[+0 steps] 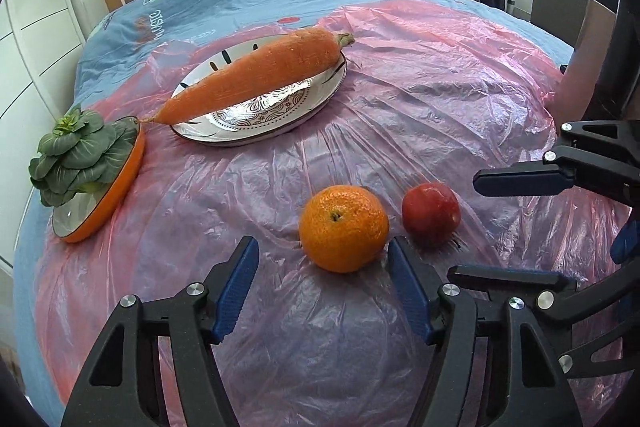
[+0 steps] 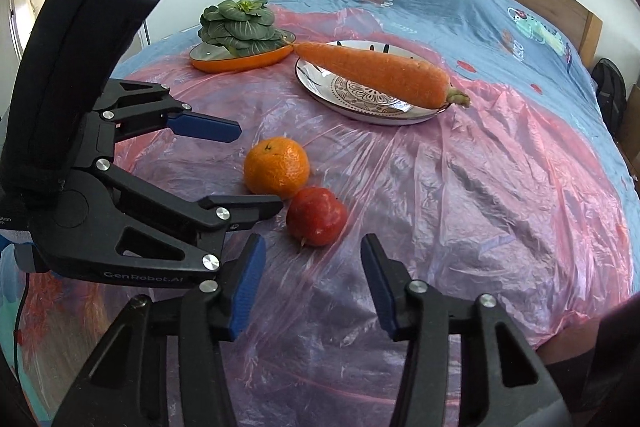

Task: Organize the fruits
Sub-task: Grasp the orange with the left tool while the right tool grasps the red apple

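While both grippers tilt down toward the bed (image 2: 520, 39), left gripper (image 1: 322, 267) fingers stand released behind the orange (image 1: 343, 228); right gripper (image 2: 312, 263) fingers stand released behind the red fruit (image 2: 317, 221).

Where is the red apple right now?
The red apple lies on the pink plastic sheet over the bed, beside the orange. In the right wrist view it sits just ahead of the right gripper.
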Action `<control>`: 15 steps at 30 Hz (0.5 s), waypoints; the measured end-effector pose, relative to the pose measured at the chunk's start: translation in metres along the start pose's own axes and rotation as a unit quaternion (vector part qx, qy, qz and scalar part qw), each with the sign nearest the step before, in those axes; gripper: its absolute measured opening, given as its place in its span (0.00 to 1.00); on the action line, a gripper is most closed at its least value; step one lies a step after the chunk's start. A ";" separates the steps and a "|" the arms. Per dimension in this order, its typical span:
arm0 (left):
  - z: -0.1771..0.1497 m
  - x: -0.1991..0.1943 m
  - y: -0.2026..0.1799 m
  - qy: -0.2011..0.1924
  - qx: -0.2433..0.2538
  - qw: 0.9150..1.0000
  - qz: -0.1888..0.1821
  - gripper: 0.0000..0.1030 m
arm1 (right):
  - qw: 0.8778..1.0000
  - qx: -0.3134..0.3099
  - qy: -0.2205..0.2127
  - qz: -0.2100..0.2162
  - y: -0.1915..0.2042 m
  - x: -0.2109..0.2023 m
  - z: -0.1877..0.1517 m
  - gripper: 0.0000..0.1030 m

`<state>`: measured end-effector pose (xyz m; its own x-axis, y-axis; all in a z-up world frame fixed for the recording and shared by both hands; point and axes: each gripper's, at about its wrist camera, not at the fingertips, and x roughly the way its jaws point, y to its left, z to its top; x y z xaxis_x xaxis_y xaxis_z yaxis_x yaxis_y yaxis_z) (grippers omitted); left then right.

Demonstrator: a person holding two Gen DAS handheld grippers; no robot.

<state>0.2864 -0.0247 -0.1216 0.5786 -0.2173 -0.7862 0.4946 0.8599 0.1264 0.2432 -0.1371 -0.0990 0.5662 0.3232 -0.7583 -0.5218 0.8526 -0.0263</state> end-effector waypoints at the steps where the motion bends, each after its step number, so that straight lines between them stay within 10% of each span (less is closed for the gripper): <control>1: 0.001 0.003 0.000 0.003 0.005 1.000 -0.003 0.59 | 1.000 -0.002 0.002 0.001 -0.001 0.003 0.001 0.88; 15: 0.006 0.019 0.009 0.013 0.020 0.998 -0.060 0.45 | 1.000 -0.027 0.000 0.012 -0.008 0.030 0.012 0.77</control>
<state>0.3055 -0.0241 -0.1322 0.4977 -0.3052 -0.8119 0.5845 0.8096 0.0539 0.2719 -0.1295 -0.1140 0.5526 0.3436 -0.7593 -0.5691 0.8212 -0.0426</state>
